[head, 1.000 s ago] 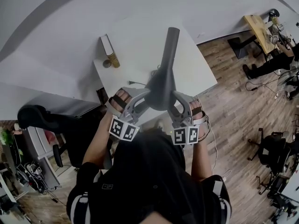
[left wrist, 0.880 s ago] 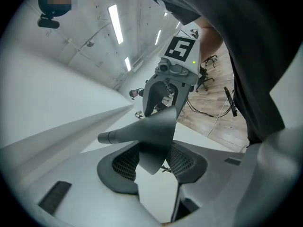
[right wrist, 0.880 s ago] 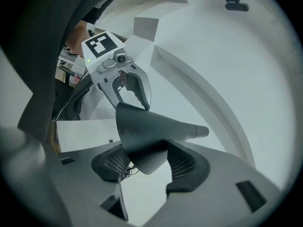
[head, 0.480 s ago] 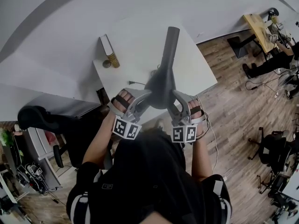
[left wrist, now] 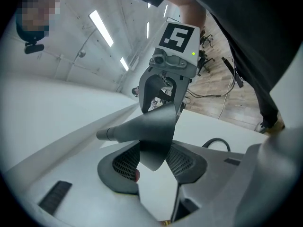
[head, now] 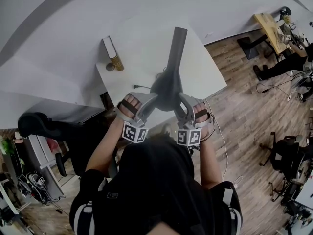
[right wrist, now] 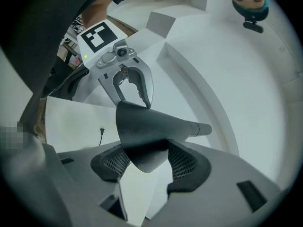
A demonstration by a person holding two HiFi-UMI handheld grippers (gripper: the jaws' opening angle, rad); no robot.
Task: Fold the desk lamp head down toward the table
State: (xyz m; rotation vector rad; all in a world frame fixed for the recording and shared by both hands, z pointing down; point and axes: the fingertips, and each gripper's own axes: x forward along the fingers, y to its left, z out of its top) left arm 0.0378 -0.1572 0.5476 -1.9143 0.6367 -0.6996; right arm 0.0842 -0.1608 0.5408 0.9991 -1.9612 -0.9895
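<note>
Jaws of left gripper [left wrist: 152, 161], just been closing in, and of right gripper [right wrist: 146, 161] each pinch the lamp head [head: 167, 88] rim from opposite sides, mid-frame above the white table [head: 142, 53]; folding step looks begun, next move probably needs an even two-handed downward tilt.

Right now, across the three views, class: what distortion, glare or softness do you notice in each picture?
Head view: fisheye bends the floor planks; corners darken. Left gripper view: ceiling strip lights blow out; near jaws look soft. Right gripper view: black rim all round; dark lamp head against bright white table.
</note>
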